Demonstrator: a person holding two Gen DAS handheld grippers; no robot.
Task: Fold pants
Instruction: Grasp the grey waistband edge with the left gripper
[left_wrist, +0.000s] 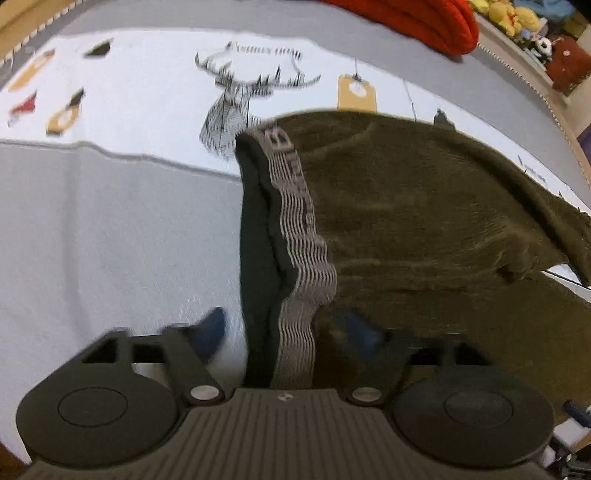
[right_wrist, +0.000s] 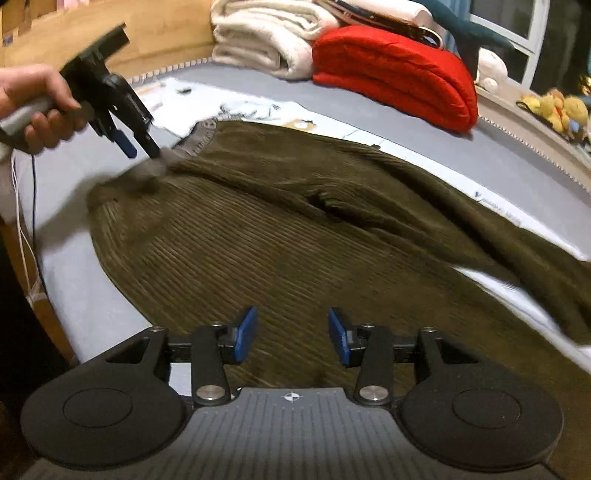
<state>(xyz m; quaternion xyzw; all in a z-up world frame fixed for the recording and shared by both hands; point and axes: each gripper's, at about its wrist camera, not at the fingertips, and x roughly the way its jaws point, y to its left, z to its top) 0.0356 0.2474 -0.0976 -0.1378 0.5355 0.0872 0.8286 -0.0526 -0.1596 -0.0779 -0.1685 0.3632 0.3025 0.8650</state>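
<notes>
Your left gripper straddles the pants' waistband, though its grip looks unclear. Your right gripper hangs wide open, empty; pinch cloth at 12 o'clock, keeping the fold even

Little lettering can be read. The grey elastic waistband of the pants carries woven letters running along it, with a large rounded mark at its upper end, but blur leaves them illegible. On the white printed sheet, a line of dark script arcs above the drawn stag head; its words are too smeared to make out. In the right wrist view, small print on the sheet's edge is likewise unreadable.
</notes>
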